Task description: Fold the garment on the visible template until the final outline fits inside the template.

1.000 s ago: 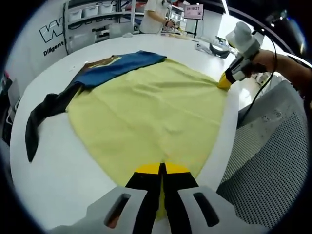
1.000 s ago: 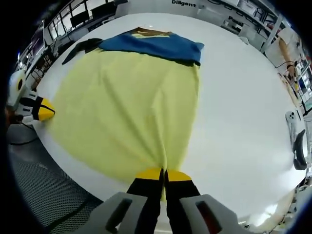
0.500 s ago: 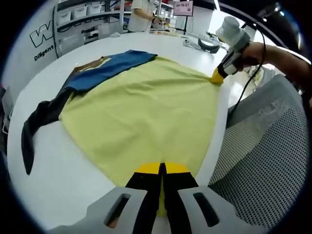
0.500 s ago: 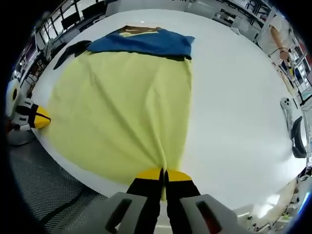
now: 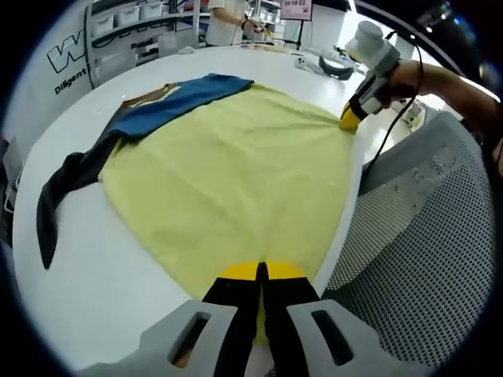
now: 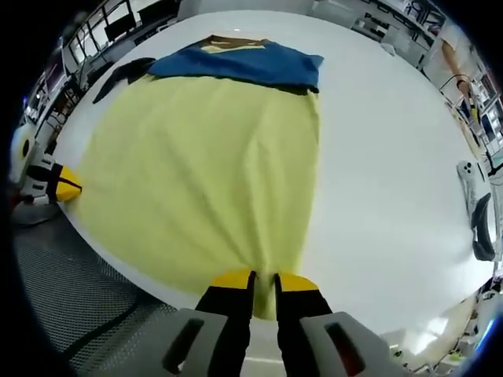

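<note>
A wide yellow cloth (image 5: pixel 236 181) (image 6: pixel 204 165) lies spread flat on the white round table (image 5: pixel 78 275). A blue garment (image 5: pixel 181 106) (image 6: pixel 244 63) with a brown collar lies at its far edge, and a dark sleeve (image 5: pixel 63 188) (image 6: pixel 118 78) trails off it. My left gripper (image 5: pixel 261 275) is shut on the near corner of the yellow cloth; it also appears in the right gripper view (image 6: pixel 67 182). My right gripper (image 6: pixel 263 281) stands slightly open, with the cloth's other corner lying between its jaws. In the left gripper view it (image 5: pixel 350 119) sits at that corner, held by a hand.
A grey mesh chair (image 5: pixel 416 259) (image 6: pixel 63 259) stands just off the table's edge beside the cloth. A dark device (image 6: pixel 475 212) (image 5: pixel 330 67) lies on the bare white table (image 6: pixel 377 157) to one side. A person (image 5: pixel 224 12) stands at shelves in the background.
My right gripper's jaws have parted a little; they were pressed together on the cloth's corner before. The left gripper stays shut. The cloth lies much the same.
</note>
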`<state>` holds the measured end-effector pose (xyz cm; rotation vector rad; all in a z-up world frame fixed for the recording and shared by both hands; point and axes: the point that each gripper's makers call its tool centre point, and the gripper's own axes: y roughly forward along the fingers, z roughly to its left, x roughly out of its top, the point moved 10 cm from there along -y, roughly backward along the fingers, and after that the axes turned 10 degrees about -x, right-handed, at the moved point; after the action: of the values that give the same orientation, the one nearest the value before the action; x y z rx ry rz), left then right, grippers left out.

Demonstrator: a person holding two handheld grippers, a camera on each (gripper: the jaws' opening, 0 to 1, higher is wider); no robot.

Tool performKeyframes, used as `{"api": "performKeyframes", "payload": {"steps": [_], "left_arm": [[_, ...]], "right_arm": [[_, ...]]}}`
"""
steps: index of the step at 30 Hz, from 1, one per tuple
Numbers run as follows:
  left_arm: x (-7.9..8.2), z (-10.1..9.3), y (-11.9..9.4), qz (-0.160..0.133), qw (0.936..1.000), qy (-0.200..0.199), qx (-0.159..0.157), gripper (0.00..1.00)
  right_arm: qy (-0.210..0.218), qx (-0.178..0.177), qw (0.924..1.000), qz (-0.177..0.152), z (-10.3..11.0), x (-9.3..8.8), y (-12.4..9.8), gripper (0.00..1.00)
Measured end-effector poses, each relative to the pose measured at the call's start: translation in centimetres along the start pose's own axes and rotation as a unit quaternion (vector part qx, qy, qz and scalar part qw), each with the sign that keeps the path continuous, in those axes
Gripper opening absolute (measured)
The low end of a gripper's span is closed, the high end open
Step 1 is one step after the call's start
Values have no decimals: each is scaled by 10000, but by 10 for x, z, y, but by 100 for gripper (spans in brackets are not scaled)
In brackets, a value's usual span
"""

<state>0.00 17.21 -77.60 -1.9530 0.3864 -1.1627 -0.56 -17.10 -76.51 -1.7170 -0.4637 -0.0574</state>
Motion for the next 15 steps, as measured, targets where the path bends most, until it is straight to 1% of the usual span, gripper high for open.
{"api": "performKeyframes", "payload": {"steps": [3, 4, 5, 6, 8, 9, 10, 11, 12, 13, 14, 15], "left_arm": [[1, 1, 0, 5, 10000, -31, -36, 0], [1, 1, 0, 2, 10000, -20, -20, 0], [2, 3, -4, -5, 10000, 20, 90, 0], [5, 4, -8, -112, 9998, 76, 135, 0], [9, 6, -13, -375, 9992, -82, 131, 0], [11, 8, -17, -487, 9986, -135, 130, 0], [13, 11, -20, -584, 9980, -131, 193, 0], [15, 14, -24, -672, 9972, -107, 310, 0], [17, 16, -27, -724, 9966, -100, 377, 0], [17, 17, -28, -732, 9965, -114, 385, 0], [18, 19, -31, -797, 9958, -156, 430, 0], [18, 21, -33, -914, 9944, -221, 486, 0]], "right_arm": [[41, 35, 10000, 36, -1, 1, -2, 8], [85, 44, 9999, -37, -3, 3, -6, 8], [107, 39, 9999, -89, -4, 5, -8, 8], [123, 33, 9998, -139, -5, 7, -11, 9], [179, -1, 9993, -340, -6, 14, -15, 11], [188, -33, 9985, -513, -7, 19, -16, 11], [233, -150, 9956, -896, -8, 26, -19, 10], [245, -250, 9928, -1141, -8, 30, -20, 8], [90, -201, 9943, -1040, -6, 32, -23, 7], [171, -197, 9947, -993, -5, 34, -24, 8], [260, -161, 9933, -1114, -3, 37, -25, 9], [261, -116, 9930, -1149, -3, 39, -25, 9]]}}
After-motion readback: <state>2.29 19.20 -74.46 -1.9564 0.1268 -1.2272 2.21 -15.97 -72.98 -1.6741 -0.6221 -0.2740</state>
